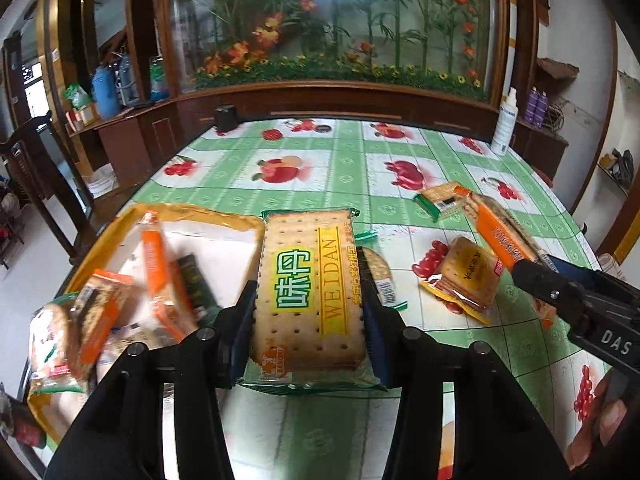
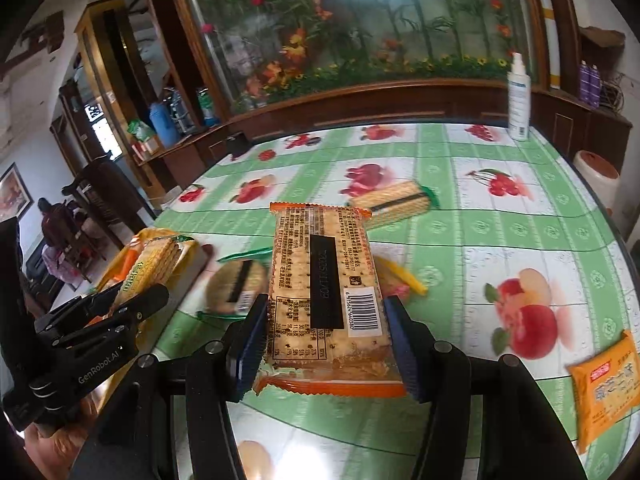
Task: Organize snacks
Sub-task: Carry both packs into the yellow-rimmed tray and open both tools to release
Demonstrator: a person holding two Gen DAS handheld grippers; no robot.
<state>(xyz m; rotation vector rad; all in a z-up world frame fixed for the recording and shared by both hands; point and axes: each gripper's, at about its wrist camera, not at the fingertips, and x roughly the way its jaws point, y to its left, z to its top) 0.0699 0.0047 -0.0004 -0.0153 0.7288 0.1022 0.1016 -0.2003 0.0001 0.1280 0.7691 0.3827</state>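
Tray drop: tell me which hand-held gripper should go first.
Probably left. The left hand-held gripper holds its green cracker pack right beside the tray; the right hand-held gripper is farther off.

We see the snack packs (image 1: 120, 300) in the yellow tray (image 1: 208, 214) smeared by blur, their labels unreadable. The WEIDAN cracker pack (image 1: 308, 292) hides most of the round cracker pack (image 1: 378, 270) behind it.

Bench (image 1: 352, 168): covered by a green-and-white checked cloth printed with red fruit. White spray bottle (image 2: 519, 98): upright at the far right edge. Small black box (image 1: 227, 117): far left edge. Glass-fronted wooden display case (image 1: 332, 24): behind the bench, holding artificial flowers and bamboo. Blue water bottle (image 1: 105, 92): on the side shelf, left. Two purple bottles (image 2: 589, 83): on the right shelf.
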